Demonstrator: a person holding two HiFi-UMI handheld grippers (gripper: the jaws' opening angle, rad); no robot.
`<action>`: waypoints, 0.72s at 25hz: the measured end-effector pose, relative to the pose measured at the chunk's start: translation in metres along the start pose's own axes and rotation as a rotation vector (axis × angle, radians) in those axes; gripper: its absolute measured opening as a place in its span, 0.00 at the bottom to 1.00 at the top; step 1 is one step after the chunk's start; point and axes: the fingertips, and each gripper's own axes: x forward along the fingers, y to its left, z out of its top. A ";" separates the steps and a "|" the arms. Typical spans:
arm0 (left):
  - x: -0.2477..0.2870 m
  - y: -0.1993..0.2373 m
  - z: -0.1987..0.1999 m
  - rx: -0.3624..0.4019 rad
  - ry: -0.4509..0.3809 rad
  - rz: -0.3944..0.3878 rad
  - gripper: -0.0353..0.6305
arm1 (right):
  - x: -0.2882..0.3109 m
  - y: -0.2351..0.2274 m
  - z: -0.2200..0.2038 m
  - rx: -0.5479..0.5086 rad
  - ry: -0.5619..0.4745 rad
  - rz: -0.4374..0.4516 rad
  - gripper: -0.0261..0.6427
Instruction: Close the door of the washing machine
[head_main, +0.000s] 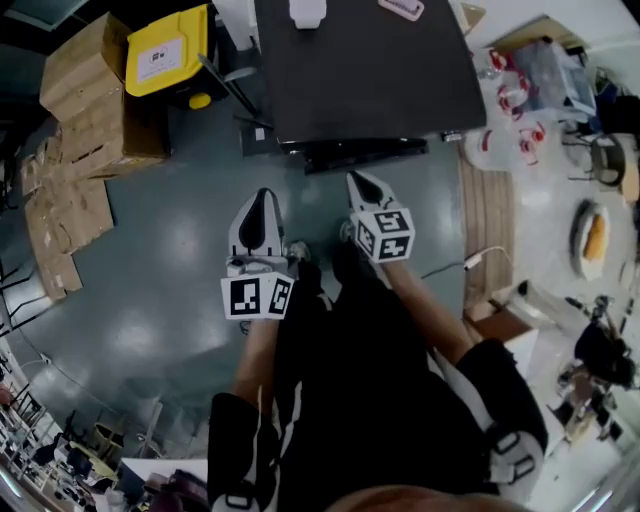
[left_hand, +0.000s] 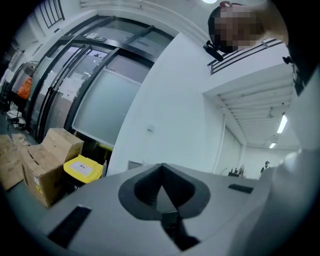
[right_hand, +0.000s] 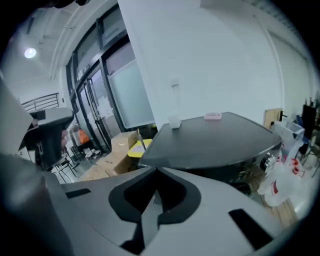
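The washing machine shows from above as a dark grey top, and its door is hidden under the front edge. In the right gripper view the same dark top lies ahead. My left gripper is held up over the floor in front of the machine, its jaws closed to a point with nothing in them. My right gripper is beside it, nearer the machine's front, also shut and empty. The left gripper points at a white wall. The right gripper points toward the machine top.
Cardboard boxes and a yellow-lidded bin stand left of the machine. White bags and bottles and a wooden board are on the right, with a white cable. A small white object sits on the machine top.
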 end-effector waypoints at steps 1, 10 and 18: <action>-0.003 -0.004 0.009 0.006 -0.003 0.003 0.06 | -0.012 0.002 0.014 -0.003 -0.025 0.006 0.05; -0.028 -0.044 0.060 0.038 -0.060 -0.004 0.06 | -0.109 0.020 0.108 -0.062 -0.249 0.033 0.05; -0.038 -0.061 0.062 0.055 -0.077 -0.017 0.06 | -0.147 0.028 0.121 -0.085 -0.311 0.043 0.05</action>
